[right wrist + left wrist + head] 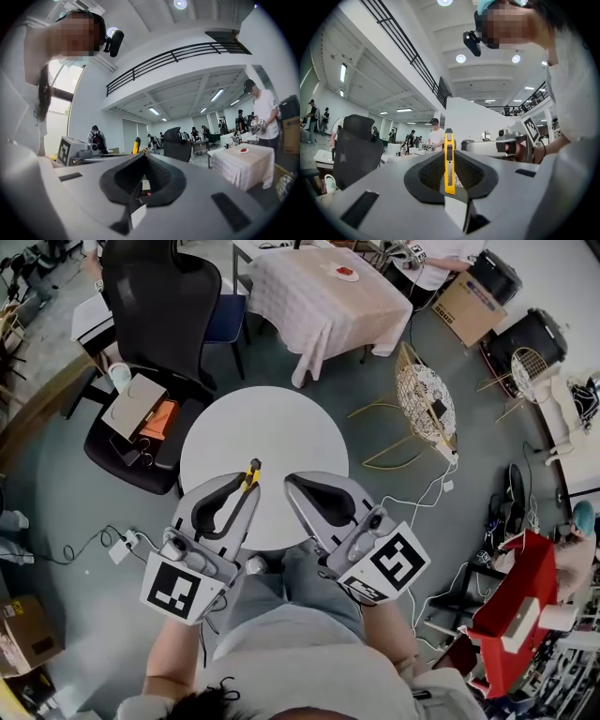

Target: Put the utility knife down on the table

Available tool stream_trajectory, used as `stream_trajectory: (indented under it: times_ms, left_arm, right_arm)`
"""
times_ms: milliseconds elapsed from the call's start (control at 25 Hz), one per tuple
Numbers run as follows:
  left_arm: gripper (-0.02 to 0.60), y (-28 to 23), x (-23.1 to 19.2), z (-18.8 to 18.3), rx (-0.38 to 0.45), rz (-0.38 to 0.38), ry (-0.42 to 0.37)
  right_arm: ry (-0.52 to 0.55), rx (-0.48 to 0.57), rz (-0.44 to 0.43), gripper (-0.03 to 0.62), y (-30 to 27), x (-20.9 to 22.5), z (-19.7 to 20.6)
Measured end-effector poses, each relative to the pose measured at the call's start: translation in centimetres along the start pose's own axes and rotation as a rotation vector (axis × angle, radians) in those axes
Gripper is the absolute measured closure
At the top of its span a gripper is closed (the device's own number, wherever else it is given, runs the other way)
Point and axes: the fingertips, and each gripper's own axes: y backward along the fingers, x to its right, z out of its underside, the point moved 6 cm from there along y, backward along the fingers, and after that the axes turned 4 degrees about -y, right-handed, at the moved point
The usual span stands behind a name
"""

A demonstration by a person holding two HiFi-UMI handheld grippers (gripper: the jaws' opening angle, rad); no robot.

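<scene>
Yellow utility knife pinched above the round white table

The left gripper (246, 487) clamped the slim yellow utility knife (449, 161), with its black ribbed slider, between dimpled black pads, over the near part of the smooth table (281, 423). The right gripper (292, 484), just beside it, had its grey jaws pressed together on nothing.

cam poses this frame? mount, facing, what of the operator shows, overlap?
Head view: on the person's head, facing steeply down at the round white table; shows forearms, lap, left gripper, right gripper.
Left gripper view: on the left gripper, along jaws shut on the utility knife, across the room; shows the person's torso.
Right gripper view: on the right gripper, along shut, empty jaws; shows shoulder, hair.
Shared: all three show the utility knife and black office chair.
</scene>
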Motion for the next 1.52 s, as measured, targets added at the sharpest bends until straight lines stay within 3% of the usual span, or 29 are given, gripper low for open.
stream_trajectory:
  times_ms: [400,680,1240,1520]
  left_arm:
    - [0.515,-4.0,-0.8,5.5,-0.182,-0.016,0.004]
    - [0.515,-6.3,-2.0,11.9,-0.343,-0.031,-0.016]
    - [0.515,-6.6,-1.6,26.4,-0.746,0.018,-0.014]
    - [0.515,-6.5,-0.8,30.8,-0.864,0.052,-0.02]
  right_arm:
    - [-0.034,-0.027,0.019,0.586,-0.1,4.2,1.6]
    - [-0.078,-0.047,0.013,0.586,-0.8,6.8,3.0]
    - [-0.14,-0.086,0.055,0.586,-0.2,9.4,5.7]
    - [-0.151,-0.111,0.071,0.586,0.5,10.0,6.4]
